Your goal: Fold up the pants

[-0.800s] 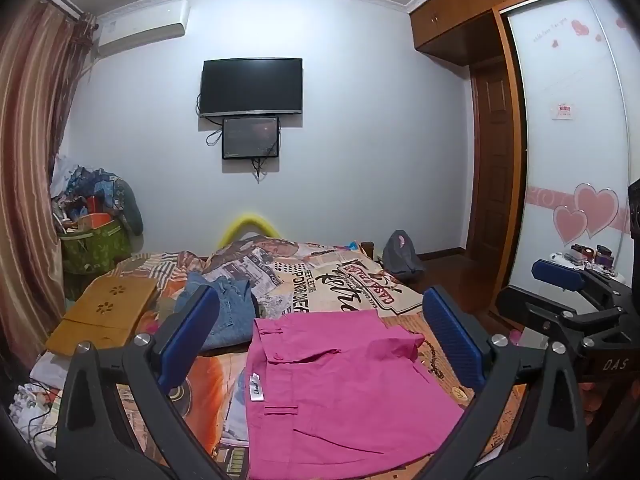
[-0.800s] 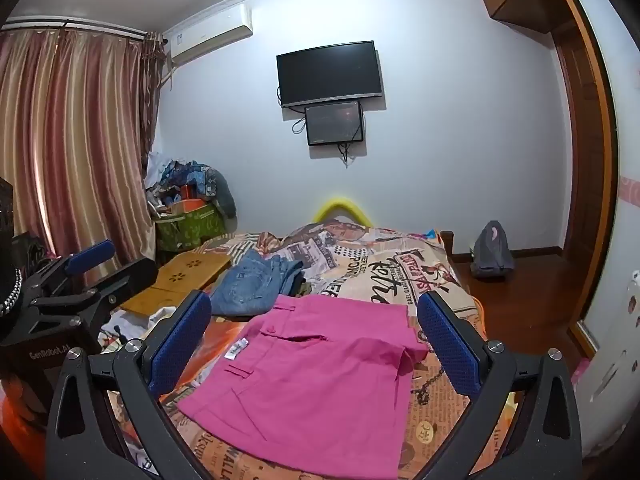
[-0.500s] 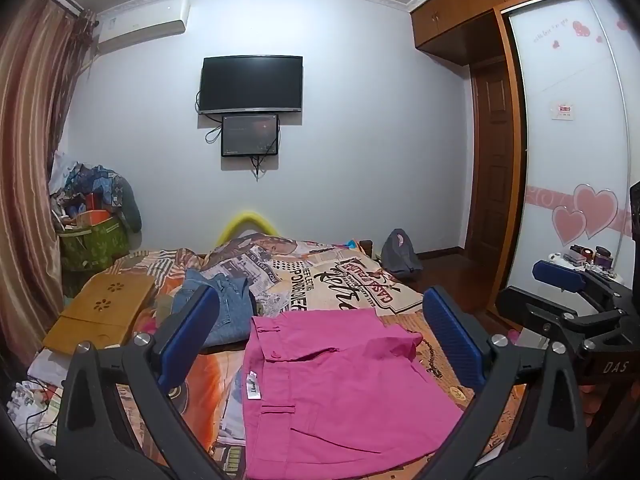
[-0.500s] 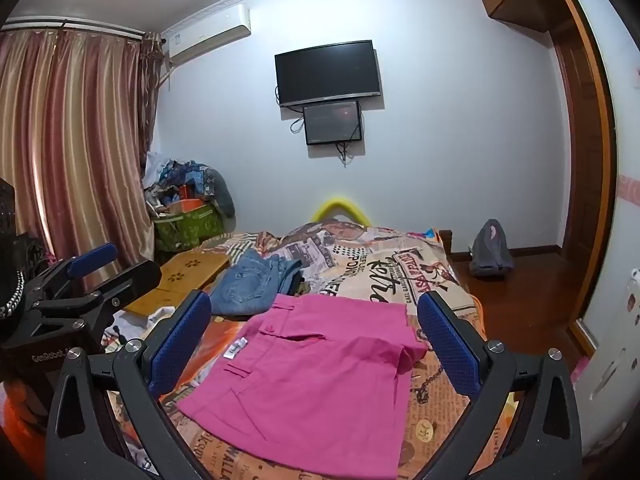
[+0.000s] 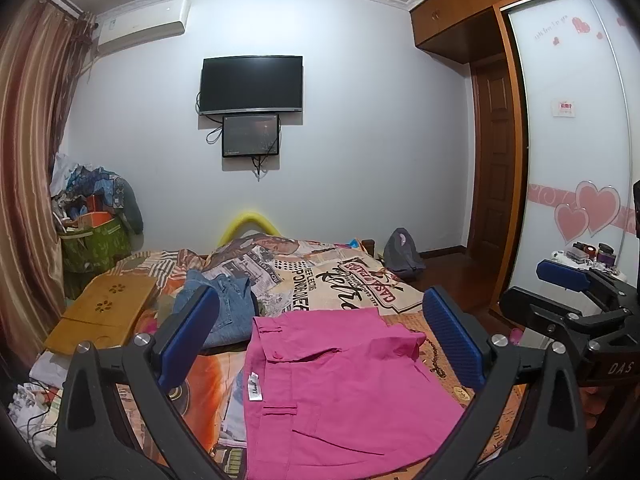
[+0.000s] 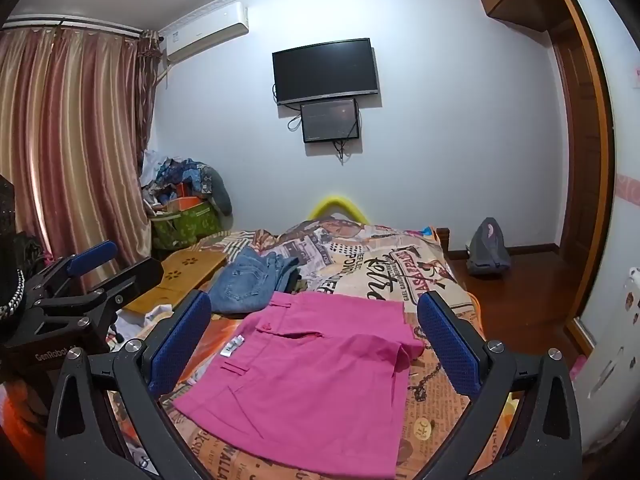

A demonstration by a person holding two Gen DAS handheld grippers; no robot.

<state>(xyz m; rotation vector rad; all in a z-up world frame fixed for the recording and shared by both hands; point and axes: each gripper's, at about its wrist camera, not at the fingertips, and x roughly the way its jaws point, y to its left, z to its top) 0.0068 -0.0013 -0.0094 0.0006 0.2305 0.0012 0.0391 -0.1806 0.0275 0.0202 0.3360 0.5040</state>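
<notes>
Pink pants point(image 5: 344, 384) lie folded into a compact rectangle on the patterned bedspread point(image 5: 340, 284), white label up near the left edge. They show in the right wrist view point(image 6: 312, 372) too. My left gripper point(image 5: 320, 336) is open and empty, held above the near part of the pants. My right gripper point(image 6: 316, 340) is open and empty, also above them. Each gripper shows at the side of the other's view: the right one point(image 5: 576, 304) and the left one point(image 6: 92, 280).
Folded blue jeans point(image 5: 224, 308) lie behind the pink pants. A wooden lap tray point(image 5: 104, 312) sits at the bed's left. A laundry-filled green bin point(image 5: 92, 236) stands by the curtain. A grey backpack point(image 5: 400, 254) is on the floor at right, near the wardrobe point(image 5: 568, 160).
Both grippers stay open and nearly still; the left view has shifted only slightly. The pants have not moved.
</notes>
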